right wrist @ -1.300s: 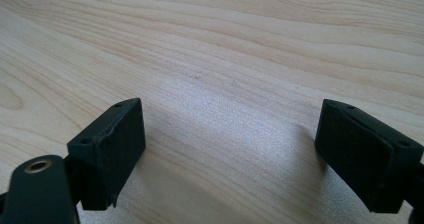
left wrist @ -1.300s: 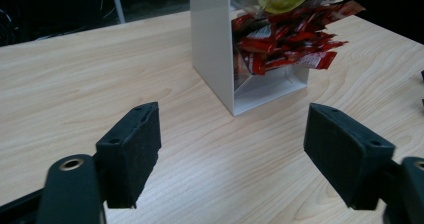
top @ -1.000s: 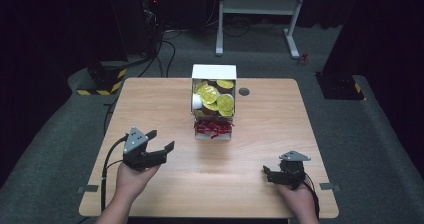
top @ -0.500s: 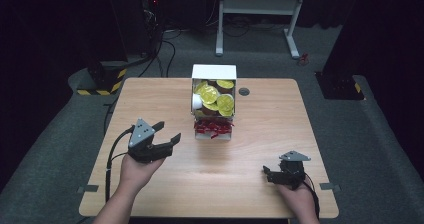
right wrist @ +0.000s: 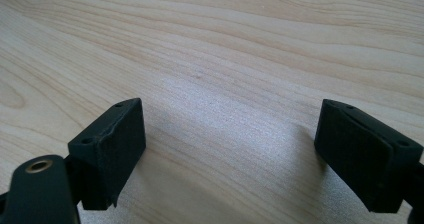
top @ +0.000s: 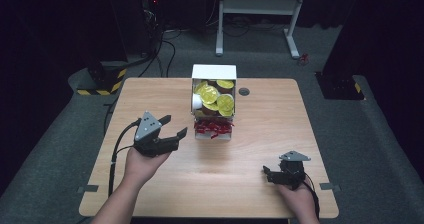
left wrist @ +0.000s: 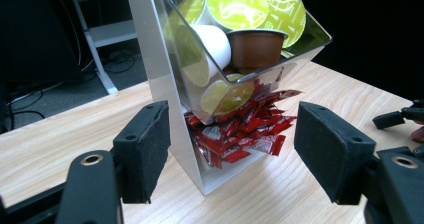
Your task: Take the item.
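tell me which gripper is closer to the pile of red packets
Left. The left gripper hangs open just off the red packets, aimed at them. The right gripper sits open by the table's near edge, farther away.

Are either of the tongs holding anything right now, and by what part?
Nothing is held. The left tongs are open, facing the dispenser; the right tongs are open over bare table.

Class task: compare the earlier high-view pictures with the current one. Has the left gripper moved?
Yes. In the high view the left gripper has shifted right, closing on the white dispenser, which stays put. Its jaws are open and empty.
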Action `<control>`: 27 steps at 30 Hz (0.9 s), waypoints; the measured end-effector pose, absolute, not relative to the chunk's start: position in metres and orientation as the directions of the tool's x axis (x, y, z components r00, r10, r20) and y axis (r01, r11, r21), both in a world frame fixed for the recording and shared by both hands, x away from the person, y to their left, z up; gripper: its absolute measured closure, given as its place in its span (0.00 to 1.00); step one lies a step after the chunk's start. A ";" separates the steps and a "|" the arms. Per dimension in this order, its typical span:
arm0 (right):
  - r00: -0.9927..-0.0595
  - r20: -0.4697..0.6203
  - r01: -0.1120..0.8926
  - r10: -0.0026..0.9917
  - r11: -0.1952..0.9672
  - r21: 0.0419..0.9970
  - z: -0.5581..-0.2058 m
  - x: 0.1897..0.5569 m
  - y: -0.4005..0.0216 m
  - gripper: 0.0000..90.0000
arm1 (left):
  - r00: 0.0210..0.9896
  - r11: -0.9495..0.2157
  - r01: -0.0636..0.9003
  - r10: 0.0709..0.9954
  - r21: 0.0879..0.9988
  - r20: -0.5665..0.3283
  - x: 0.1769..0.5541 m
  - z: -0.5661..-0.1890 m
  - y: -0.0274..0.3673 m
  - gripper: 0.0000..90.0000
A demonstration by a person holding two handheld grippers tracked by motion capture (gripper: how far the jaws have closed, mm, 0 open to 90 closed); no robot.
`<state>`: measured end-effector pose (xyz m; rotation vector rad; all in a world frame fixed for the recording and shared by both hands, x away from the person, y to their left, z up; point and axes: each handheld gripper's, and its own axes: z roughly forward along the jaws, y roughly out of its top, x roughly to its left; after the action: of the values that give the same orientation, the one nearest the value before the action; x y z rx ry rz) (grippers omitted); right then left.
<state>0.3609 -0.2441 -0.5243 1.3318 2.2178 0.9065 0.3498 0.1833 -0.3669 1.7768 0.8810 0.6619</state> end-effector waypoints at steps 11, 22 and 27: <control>-0.467 -0.006 0.627 0.884 0.336 0.703 -0.524 0.361 -0.244 0.14 | 0.591 -0.223 0.265 0.806 0.938 0.024 0.360 -0.357 0.173 0.32; -0.466 -0.006 0.628 0.885 0.335 0.703 -0.524 0.361 -0.244 0.14 | 0.602 -0.230 0.267 0.798 0.936 0.025 0.370 -0.354 0.162 0.29; -0.467 -0.007 0.627 0.884 0.336 0.703 -0.524 0.361 -0.244 0.14 | 0.607 -0.233 0.257 0.794 0.938 0.031 0.375 -0.350 0.157 0.28</control>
<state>0.3607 -0.2440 -0.5242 1.3326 2.2179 0.9055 0.3746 0.1567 -0.3500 1.7828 0.8571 0.6379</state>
